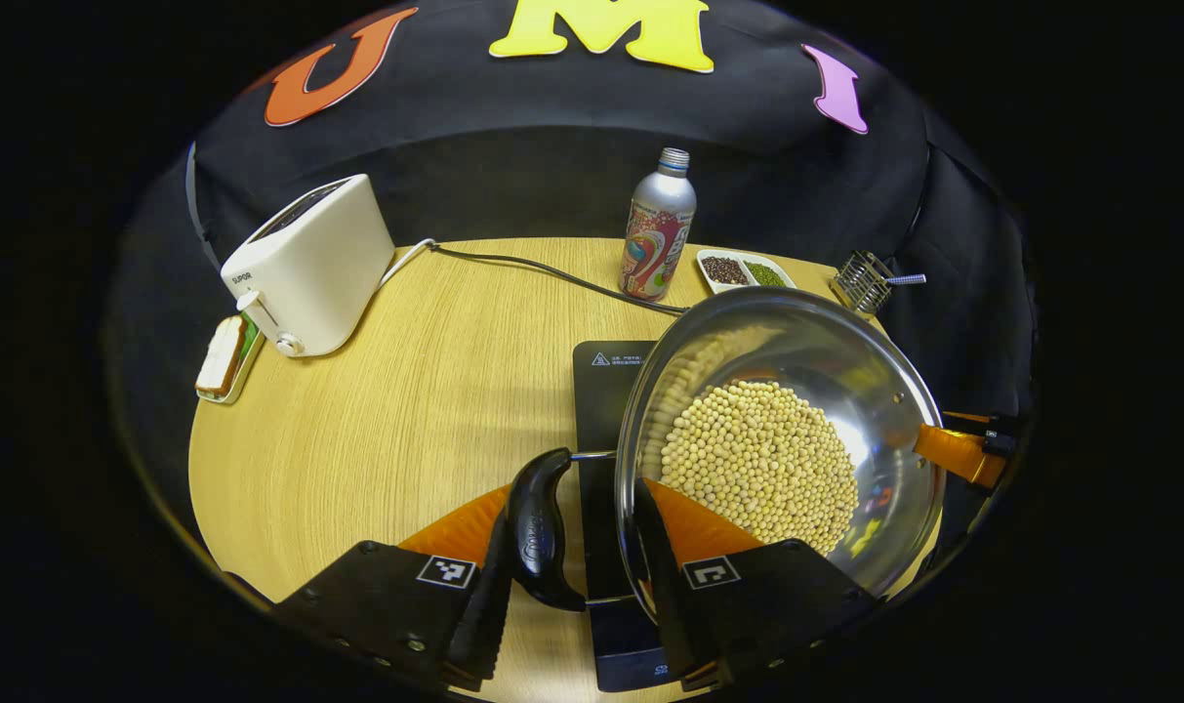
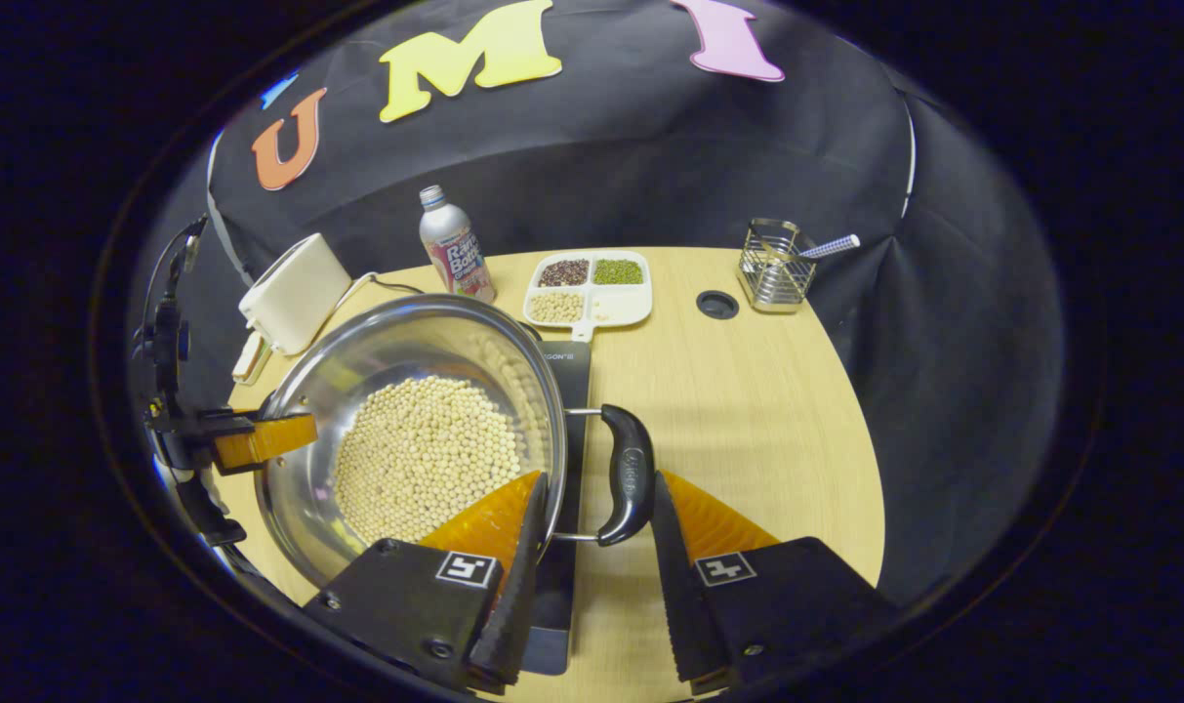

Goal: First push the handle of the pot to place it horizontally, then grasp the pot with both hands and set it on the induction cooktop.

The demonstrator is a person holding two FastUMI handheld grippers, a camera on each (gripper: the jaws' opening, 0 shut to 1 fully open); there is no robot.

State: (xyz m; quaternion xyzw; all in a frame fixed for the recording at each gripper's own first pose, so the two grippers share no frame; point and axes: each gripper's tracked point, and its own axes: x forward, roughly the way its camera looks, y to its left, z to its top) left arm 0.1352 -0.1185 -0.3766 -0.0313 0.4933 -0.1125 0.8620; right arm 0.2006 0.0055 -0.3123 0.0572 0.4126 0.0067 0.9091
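Observation:
A steel pot point(image 1: 826, 361) point(image 2: 406, 337) holding soybeans point(image 1: 757, 459) point(image 2: 426, 449) sits over the black induction cooktop point(image 1: 601, 381) point(image 2: 564, 366); whether it rests on it I cannot tell. My left gripper point(image 1: 572, 488) straddles one black side handle point(image 1: 538, 527): one finger is against the handle's outside, the other inside the pot wall. My right gripper point(image 2: 599, 475) clamps the opposite handle point(image 2: 628, 478) and rim the same way. Each gripper also appears across the pot in the other's view, the right gripper point(image 1: 958, 454) and the left gripper point(image 2: 260, 439).
On the round wooden table point(image 1: 406, 410), a white toaster point(image 1: 308, 264) point(image 2: 294, 293) stands with bread on a small tray point(image 1: 223, 356) beside it. A bottle point(image 1: 658, 229) point(image 2: 455, 249), a divided dish of grains point(image 1: 743, 268) point(image 2: 592, 288) and a wire holder point(image 1: 863, 280) point(image 2: 775, 264) line the back.

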